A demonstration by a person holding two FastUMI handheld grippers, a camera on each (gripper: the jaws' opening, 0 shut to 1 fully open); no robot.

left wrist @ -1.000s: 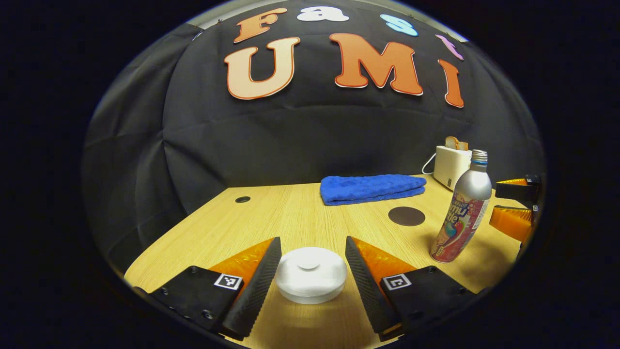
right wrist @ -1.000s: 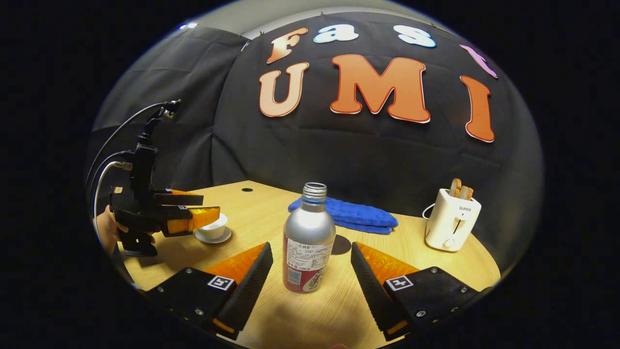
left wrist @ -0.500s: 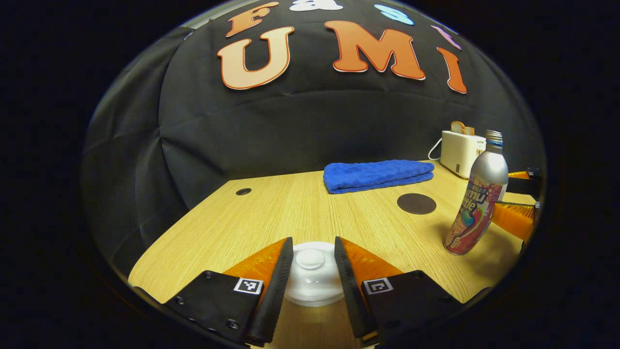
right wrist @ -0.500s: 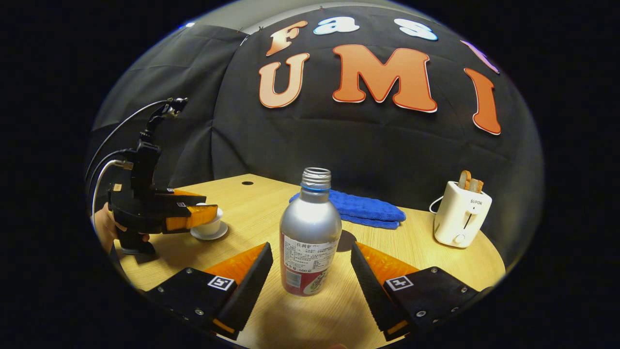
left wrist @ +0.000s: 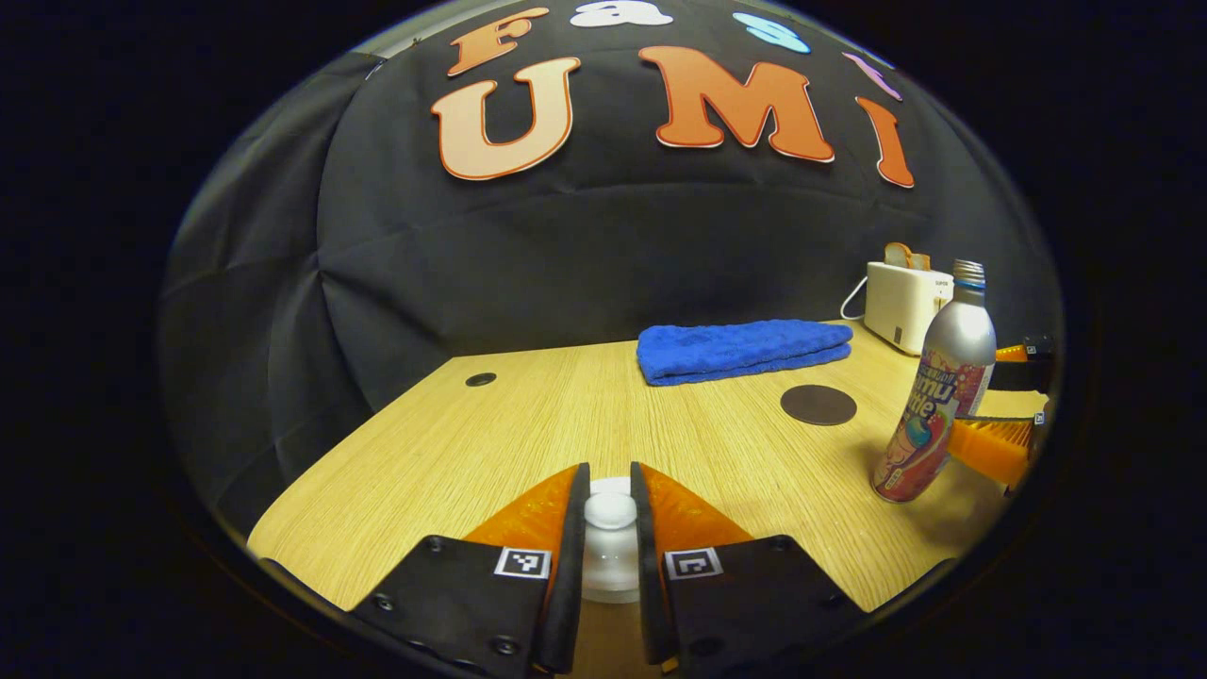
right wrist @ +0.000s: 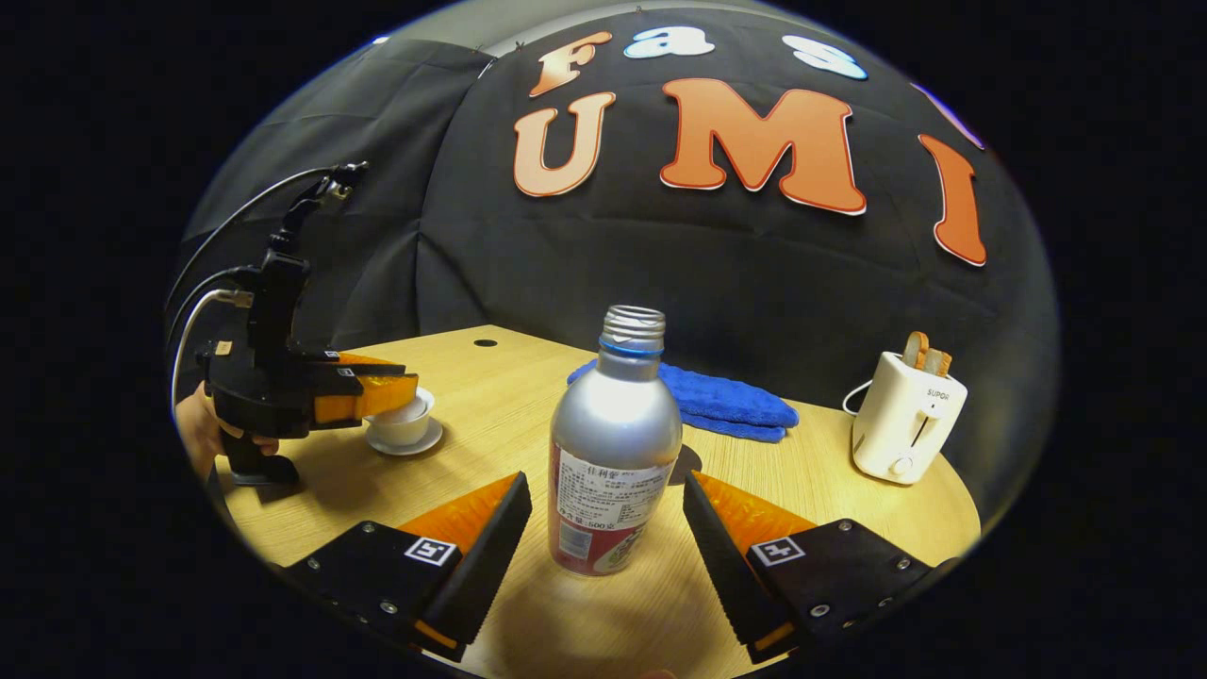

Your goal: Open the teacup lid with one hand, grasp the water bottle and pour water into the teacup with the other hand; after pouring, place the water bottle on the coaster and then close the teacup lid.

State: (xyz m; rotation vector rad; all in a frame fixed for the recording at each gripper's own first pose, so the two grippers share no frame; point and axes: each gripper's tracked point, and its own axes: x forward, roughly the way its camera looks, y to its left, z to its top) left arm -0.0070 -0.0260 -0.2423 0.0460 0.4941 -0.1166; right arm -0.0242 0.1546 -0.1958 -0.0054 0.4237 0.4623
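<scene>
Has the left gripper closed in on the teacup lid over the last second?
Yes. The left gripper fingers, earlier wide apart either side of the teacup lid, now press its knob from both sides, above the table.

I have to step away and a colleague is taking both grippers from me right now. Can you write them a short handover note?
Left gripper: shut on the lid knob; the lid is on the teacup.
Right gripper: open, fingers either side of the water bottle, not touching it.
The bottle stands uncapped on the table; the coaster is bare, in front of the blue towel.
Done: knob gripped.
Left: lift the lid, grasp the bottle, pour, set it on the coaster, close the lid.
</scene>
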